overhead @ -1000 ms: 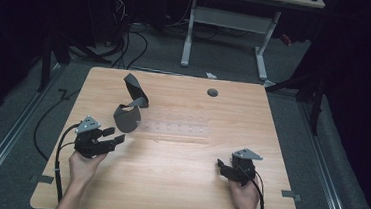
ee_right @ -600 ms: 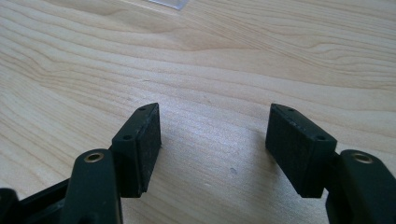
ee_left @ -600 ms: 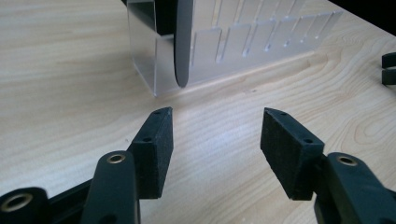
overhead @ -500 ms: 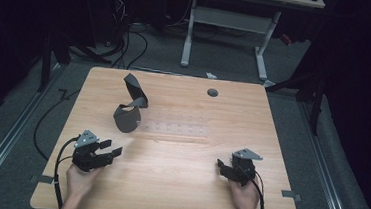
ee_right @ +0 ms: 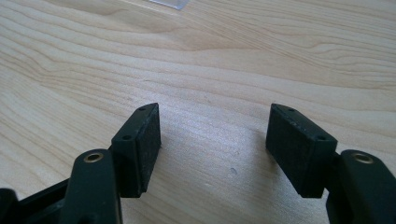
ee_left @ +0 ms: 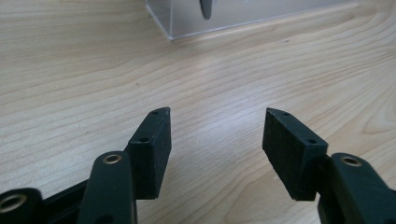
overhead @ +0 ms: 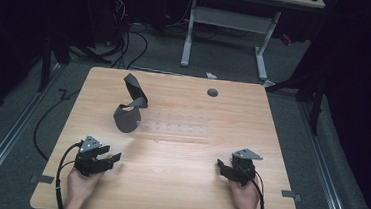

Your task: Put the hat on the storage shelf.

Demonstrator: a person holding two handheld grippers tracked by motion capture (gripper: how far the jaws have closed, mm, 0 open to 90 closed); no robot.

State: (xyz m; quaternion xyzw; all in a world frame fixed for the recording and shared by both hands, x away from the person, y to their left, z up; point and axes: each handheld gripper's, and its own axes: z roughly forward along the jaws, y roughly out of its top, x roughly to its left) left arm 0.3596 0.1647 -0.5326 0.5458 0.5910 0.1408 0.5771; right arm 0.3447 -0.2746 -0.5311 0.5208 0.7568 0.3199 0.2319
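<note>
A dark grey curled piece [overhead: 128,114], a rounded base with a band rising behind it, stands on the left middle of the wooden table [overhead: 177,184]. To its right lies a long clear plastic block [overhead: 176,129]; its near corner [ee_left: 233,18] is in the left gripper view. My left gripper [overhead: 111,160] rests low near the front left, open, with bare wood between its fingers [ee_left: 154,144]. My right gripper [overhead: 221,167] sits at the front right, also open over bare wood, its pads [ee_right: 140,149] apart. Both point toward the table's middle.
A round cable hole [overhead: 212,92] sits near the table's far edge. Cables [overhead: 47,118] trail off the table's left side. A white desk frame [overhead: 230,23] stands on the floor beyond the table.
My left gripper has moved down and back toward the front edge, away from the dark curled piece. The right gripper has stayed where it was.
</note>
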